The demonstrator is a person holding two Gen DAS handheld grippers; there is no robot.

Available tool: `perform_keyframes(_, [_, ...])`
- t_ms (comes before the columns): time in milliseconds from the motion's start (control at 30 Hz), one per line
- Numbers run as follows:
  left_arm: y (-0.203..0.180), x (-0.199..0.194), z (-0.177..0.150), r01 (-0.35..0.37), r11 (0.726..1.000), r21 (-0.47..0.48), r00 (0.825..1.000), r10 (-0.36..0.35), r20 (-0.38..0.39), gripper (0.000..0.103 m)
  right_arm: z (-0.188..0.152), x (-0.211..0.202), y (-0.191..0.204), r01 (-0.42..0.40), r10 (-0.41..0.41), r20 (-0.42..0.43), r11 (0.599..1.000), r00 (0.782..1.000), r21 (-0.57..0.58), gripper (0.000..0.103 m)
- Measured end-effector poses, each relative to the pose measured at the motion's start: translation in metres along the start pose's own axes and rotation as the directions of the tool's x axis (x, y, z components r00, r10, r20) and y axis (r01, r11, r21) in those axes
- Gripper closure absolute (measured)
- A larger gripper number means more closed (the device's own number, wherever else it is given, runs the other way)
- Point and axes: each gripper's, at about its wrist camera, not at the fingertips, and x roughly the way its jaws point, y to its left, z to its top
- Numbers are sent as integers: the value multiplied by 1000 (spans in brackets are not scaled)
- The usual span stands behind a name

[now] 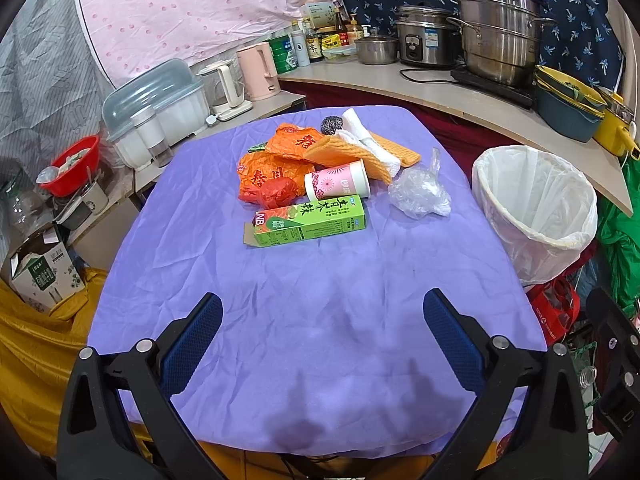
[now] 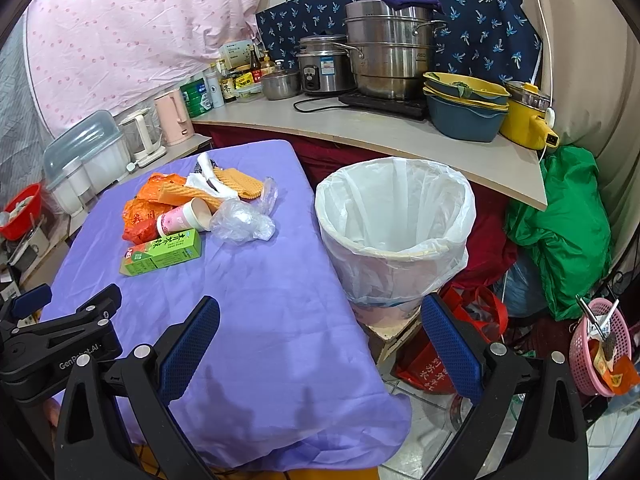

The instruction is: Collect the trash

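From the left wrist camera, the left gripper hangs over the purple cloth, its jaws wide apart and holding nothing. The trash lies in a heap at the far end: a green box, a pink cup on its side, orange bags and a clear bag.

From the right wrist camera, the right gripper is also spread open and empty. The white-lined bin stands just beside the table's right edge.
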Motion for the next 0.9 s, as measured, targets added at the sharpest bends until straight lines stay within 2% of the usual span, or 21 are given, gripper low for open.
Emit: perform_keyframes(900, [-4, -2, 4, -5, 1000, 7, 1000, 5, 3, 7, 0, 0, 2, -5, 5, 0, 1000, 1000, 1, 7])
